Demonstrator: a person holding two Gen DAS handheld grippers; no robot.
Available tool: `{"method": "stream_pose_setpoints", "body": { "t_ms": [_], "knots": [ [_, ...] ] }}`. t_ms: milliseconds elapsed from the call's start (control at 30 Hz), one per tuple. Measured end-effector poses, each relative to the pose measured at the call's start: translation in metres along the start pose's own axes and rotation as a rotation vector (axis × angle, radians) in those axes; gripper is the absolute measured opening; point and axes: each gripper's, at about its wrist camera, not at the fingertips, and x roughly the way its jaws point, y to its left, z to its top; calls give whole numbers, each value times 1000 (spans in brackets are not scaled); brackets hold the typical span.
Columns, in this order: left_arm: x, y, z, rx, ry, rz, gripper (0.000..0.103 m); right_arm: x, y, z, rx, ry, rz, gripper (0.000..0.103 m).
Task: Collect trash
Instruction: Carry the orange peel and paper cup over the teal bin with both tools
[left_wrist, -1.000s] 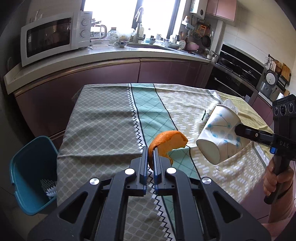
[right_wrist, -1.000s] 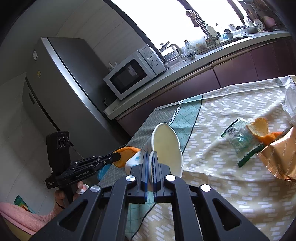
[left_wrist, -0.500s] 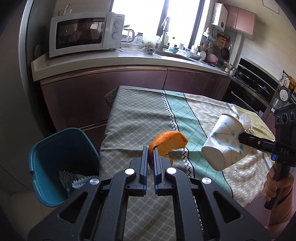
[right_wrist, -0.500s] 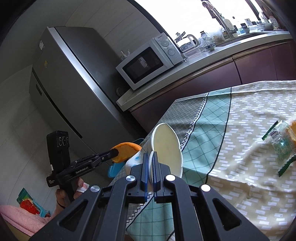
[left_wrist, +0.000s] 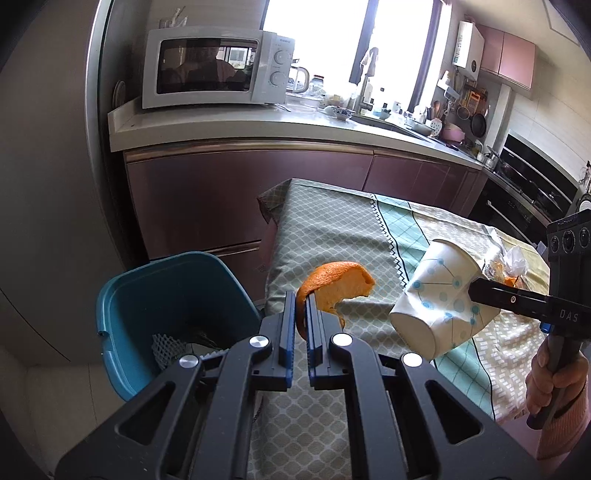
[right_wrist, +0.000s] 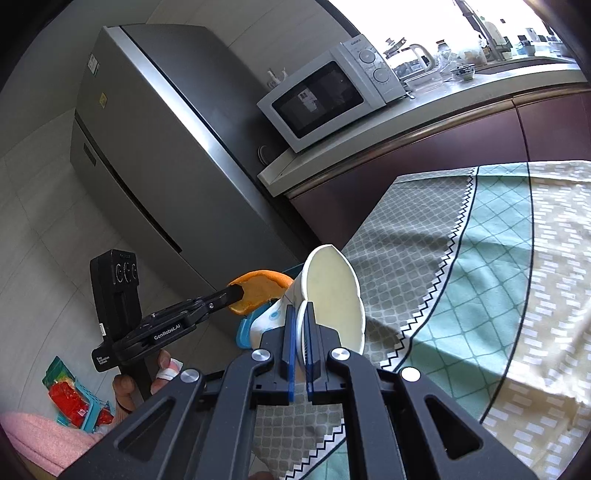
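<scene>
My left wrist view looks down past its fingers at the bin (left_wrist: 173, 314); my right faces the fridge (right_wrist: 155, 155); both share the microwave (left_wrist: 218, 68).

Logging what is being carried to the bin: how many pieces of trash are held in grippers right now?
2. An orange peel is clamped in the left gripper beside the blue bin; a paper cup is pinched at its rim by the right gripper above the table.
</scene>
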Motion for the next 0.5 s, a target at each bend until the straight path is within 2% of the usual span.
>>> {"method": "stream_pose_setpoints", "body": {
  "t_ms": [500],
  "knots": [
    [-16, 57, -8, -91, -18, 98, 6, 47, 16, 16, -28, 59, 43, 3]
  ]
}}
